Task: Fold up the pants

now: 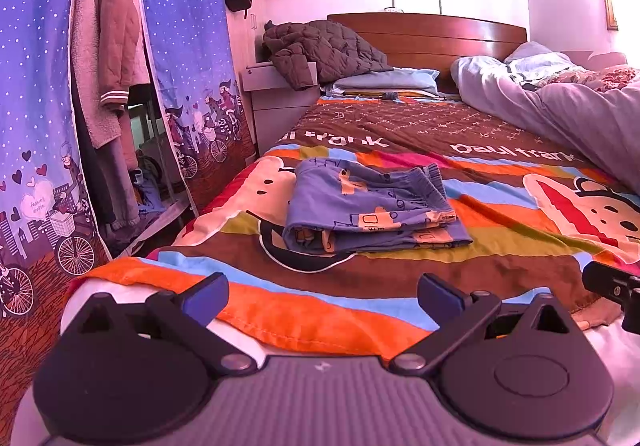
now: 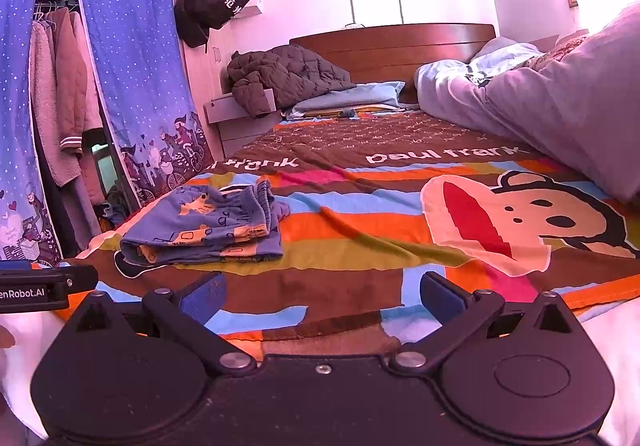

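The pants (image 1: 372, 206) are seen folded into a small bundle on the striped blanket (image 1: 400, 282) of the bed, well ahead of both grippers. The left gripper (image 1: 322, 296) and right gripper (image 2: 322, 296) are held with jaws wide and empty. The pants' underside is hidden.

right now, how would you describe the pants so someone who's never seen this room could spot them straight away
Start at the bed with the striped cartoon-monkey blanket. On its near half, toward the side by the blue wardrobe curtain, lies a small folded bundle: the pants. They are blue with orange print and a gathered waistband, the only folded garment lying on the blanket itself.
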Available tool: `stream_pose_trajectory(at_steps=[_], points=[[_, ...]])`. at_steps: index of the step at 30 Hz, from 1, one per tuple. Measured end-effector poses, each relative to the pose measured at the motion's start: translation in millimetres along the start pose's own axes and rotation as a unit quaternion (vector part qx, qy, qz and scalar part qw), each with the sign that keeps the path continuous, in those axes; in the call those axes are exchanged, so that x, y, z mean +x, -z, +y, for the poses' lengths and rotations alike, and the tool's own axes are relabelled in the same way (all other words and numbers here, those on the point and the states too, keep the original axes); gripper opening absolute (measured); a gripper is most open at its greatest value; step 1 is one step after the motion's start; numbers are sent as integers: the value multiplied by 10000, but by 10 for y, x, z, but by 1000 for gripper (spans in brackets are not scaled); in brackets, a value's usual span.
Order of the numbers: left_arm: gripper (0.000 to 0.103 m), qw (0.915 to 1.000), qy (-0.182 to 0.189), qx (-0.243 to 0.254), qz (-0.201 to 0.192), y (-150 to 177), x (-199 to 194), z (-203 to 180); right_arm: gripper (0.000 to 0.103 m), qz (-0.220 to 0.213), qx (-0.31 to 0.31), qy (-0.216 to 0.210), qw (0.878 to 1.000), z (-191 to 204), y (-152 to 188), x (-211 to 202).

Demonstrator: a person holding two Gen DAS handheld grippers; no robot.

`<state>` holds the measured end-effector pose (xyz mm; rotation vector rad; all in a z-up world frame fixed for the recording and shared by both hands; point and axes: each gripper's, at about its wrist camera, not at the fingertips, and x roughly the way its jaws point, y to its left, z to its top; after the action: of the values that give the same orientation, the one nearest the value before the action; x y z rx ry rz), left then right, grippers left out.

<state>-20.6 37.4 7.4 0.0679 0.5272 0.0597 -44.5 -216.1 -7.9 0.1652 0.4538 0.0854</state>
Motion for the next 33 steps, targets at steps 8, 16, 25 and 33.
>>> stream_pose_trajectory(at_steps=[8, 16, 25, 33], points=[[102, 10000, 2, 3, 5, 2, 2, 15, 102, 12, 3, 9, 10000, 14, 1, 5], [102, 10000, 38, 17, 7, -3, 14, 8, 102, 32, -2, 23, 10000, 23, 19, 5], [102, 10000, 54, -54, 29, -16, 22, 19, 102, 61, -13, -14, 10000, 25, 21, 18], [102, 10000, 9, 11, 26, -20, 22, 0, 102, 68, -7, -11, 10000, 20, 21, 20]])
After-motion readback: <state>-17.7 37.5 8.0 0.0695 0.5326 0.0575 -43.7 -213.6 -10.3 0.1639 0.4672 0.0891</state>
